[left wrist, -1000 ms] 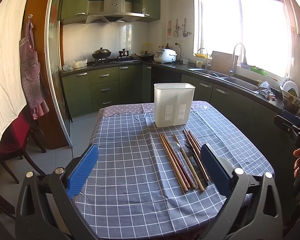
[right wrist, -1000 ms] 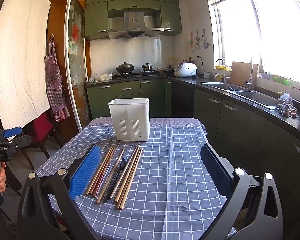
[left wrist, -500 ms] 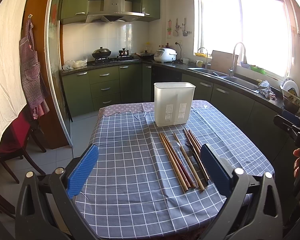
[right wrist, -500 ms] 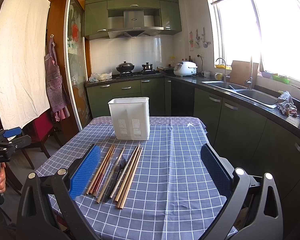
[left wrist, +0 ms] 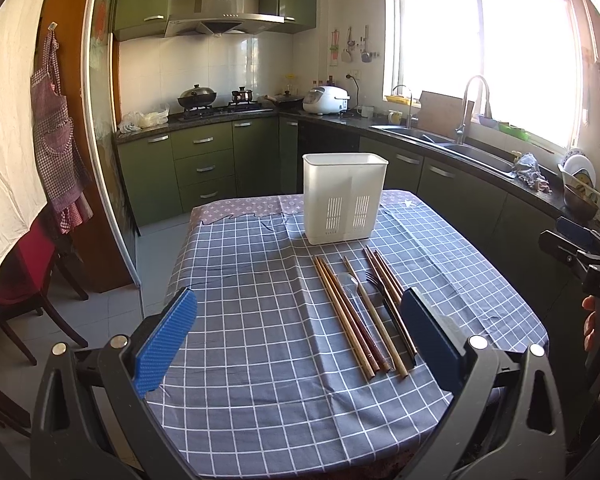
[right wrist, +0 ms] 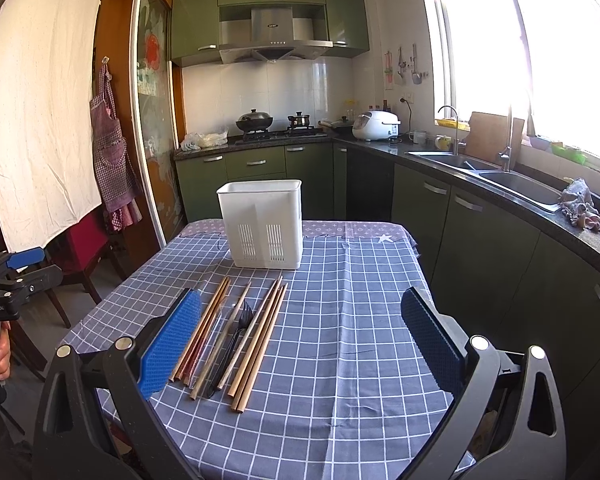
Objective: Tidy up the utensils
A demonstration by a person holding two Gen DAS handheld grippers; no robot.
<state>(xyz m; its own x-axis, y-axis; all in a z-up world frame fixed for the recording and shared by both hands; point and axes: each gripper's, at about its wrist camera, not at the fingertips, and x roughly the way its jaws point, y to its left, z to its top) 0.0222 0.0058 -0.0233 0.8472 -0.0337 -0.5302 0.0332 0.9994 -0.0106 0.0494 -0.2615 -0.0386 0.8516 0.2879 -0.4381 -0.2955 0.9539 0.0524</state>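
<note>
The left gripper point(left wrist: 300, 336) hangs above the near edge of the table point(left wrist: 240, 320) with its jaws spread wide and nothing between them; the right gripper point(right wrist: 300, 340) does the same beside it, equally wide and empty. Against the frames from a second and half a second ago almost nothing has changed: both tools have kept their height and spread, and the utensils lie exactly where they lay. I judge from this that the task has not begun, and that this is a pause before the first reach.

Beyond the fingers, the chopsticks point(left wrist: 342, 312) lie in loose pairs side by side, pointing toward the far edge, with a black fork point(left wrist: 380, 292) and what looks like a clear spoon point(left wrist: 350, 286) among them. All rest flat on the checked cloth, right of centre in the left view, left of centre in the right view. The white utensil holder point(left wrist: 344, 198) stands upright near the far edge, just beyond their tips and not touching them.

The left view shows the right tool at the table's right edge, held by a hand point(left wrist: 596, 324); the right view shows the left tool and hand point(right wrist: 0, 356) off the left edge. The right view also separates the fork point(right wrist: 242, 320) from the sticks more clearly, while the holder's interior is hidden in both
</note>
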